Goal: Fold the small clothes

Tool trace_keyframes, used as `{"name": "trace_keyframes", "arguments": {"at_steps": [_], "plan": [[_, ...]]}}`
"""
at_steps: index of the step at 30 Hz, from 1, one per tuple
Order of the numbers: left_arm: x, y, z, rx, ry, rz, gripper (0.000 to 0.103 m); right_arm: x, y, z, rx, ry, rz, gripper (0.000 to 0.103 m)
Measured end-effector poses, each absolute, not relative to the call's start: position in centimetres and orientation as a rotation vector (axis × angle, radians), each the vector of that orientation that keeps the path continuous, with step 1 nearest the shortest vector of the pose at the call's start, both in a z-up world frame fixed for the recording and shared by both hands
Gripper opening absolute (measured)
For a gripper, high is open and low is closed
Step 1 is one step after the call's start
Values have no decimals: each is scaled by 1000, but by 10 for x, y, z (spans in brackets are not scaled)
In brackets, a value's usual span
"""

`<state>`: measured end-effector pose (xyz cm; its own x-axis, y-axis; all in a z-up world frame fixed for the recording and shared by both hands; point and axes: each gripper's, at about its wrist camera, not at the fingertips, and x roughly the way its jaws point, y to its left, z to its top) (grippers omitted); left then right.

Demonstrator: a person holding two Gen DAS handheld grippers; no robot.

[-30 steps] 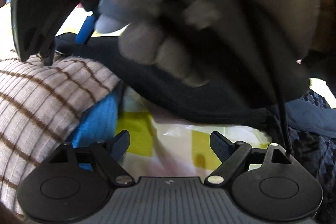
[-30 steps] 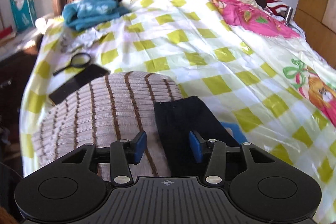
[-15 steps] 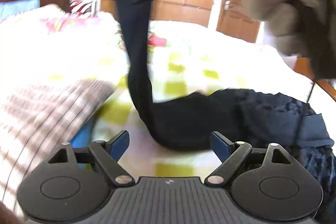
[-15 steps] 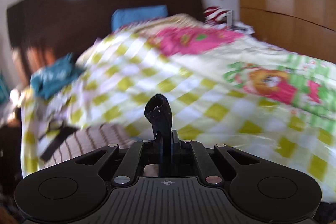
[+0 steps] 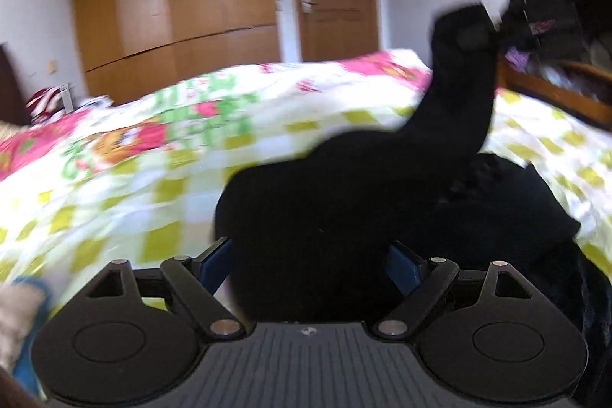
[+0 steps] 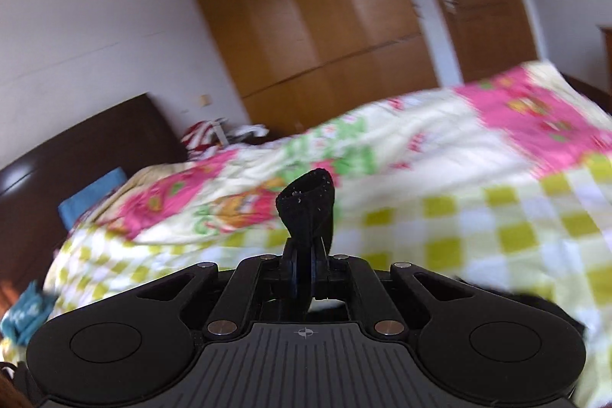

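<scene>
At nine o'clock in the left wrist view, the checked bed cover is now seen where a striped garment lay a second ago. At centre, the left tongs are spread wide and released, as before; the black garment lies bunched on the bed between the blue fingers, contact not discernible. Towards two o'clock it is drawn up taut to the right tongs. In the right wrist view, the right tongs, open a second ago, are clenched on a fabric end. The garment is judged lifted for spreading; folding has not begun.
</scene>
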<state>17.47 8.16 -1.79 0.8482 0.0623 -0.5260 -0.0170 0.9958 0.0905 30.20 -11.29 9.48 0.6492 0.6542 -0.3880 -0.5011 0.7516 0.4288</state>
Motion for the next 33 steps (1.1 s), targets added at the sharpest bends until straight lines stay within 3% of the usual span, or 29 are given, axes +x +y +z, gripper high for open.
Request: {"name": "trace_keyframes", "arguments": {"at_steps": [7, 11, 14, 19, 22, 26, 33], "plan": [[223, 39, -58, 189, 701, -43, 97, 323, -199, -24, 438, 761, 443, 5], [221, 37, -64, 191, 723, -38, 99, 317, -223, -63, 540, 824, 406, 5], [222, 34, -65, 207, 723, -40, 99, 312, -231, -68, 558, 819, 409, 13], [217, 32, -56, 226, 713, -38, 99, 324, -229, -64, 576, 818, 428, 15], [211, 34, -47, 206, 675, -28, 99, 325, -230, -58, 594, 788, 402, 7], [212, 37, -53, 196, 685, -28, 99, 305, -238, -41, 618, 691, 411, 6], [211, 44, -60, 170, 707, -37, 99, 308, -246, -76, 603, 783, 332, 6]]}}
